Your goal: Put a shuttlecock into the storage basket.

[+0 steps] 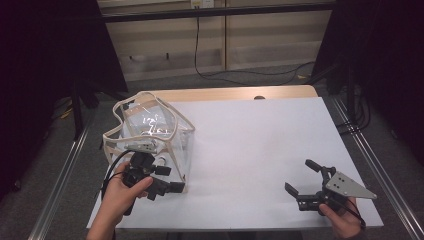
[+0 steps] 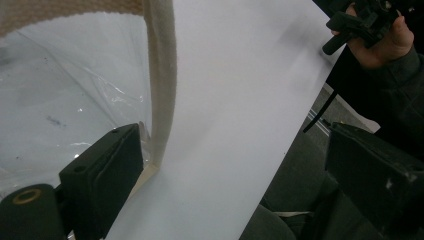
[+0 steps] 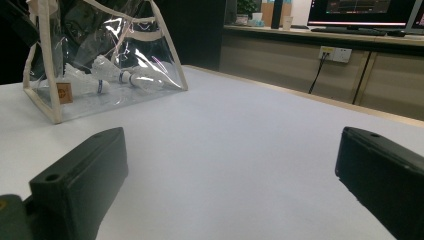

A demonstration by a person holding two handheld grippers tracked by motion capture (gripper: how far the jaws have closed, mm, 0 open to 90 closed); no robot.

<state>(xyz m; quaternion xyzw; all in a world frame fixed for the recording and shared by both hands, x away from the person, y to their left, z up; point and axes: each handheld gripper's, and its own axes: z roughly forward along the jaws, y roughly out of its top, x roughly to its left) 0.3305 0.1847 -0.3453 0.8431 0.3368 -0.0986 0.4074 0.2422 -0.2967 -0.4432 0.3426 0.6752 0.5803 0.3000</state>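
Clear plastic bag [image 1: 150,135] with cloth trim stands at the table's [image 1: 260,145] left edge; light, floppy, slippery, best pinched on the trim. Left gripper [image 1: 167,186] gapes beside it; right gripper [image 1: 300,180] open, well apart.

A white-topped table [image 1: 250,150] with a wooden far edge carried a clear plastic bag [image 1: 150,132] trimmed in cream webbing, standing at about nine o'clock near its left edge.
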